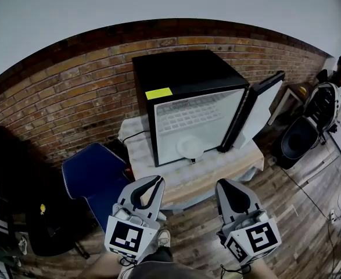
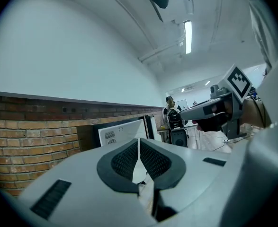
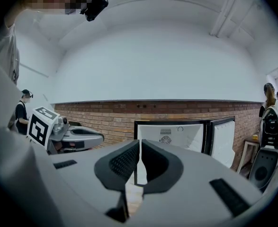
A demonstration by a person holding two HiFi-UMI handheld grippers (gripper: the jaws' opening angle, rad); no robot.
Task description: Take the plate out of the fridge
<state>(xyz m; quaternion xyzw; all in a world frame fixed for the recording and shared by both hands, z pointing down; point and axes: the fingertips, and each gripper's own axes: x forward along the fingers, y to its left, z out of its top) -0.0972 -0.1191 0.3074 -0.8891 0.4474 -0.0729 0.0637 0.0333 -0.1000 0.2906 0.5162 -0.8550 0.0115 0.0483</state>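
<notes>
Left gripper (image 1: 153, 182) seemingly closed, right gripper (image 1: 227, 185) closed, both empty

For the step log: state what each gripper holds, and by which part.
Nothing is held. The left gripper and the right gripper are both shut, with nothing between their fingers. The plate sits inside the open fridge, untouched.

I can read no text anywhere. The yellow label (image 1: 158, 93) on the fridge (image 1: 185, 74) top shows no writing; a faint line (image 1: 185, 102) on its front edge may be print, too small to read.
</notes>
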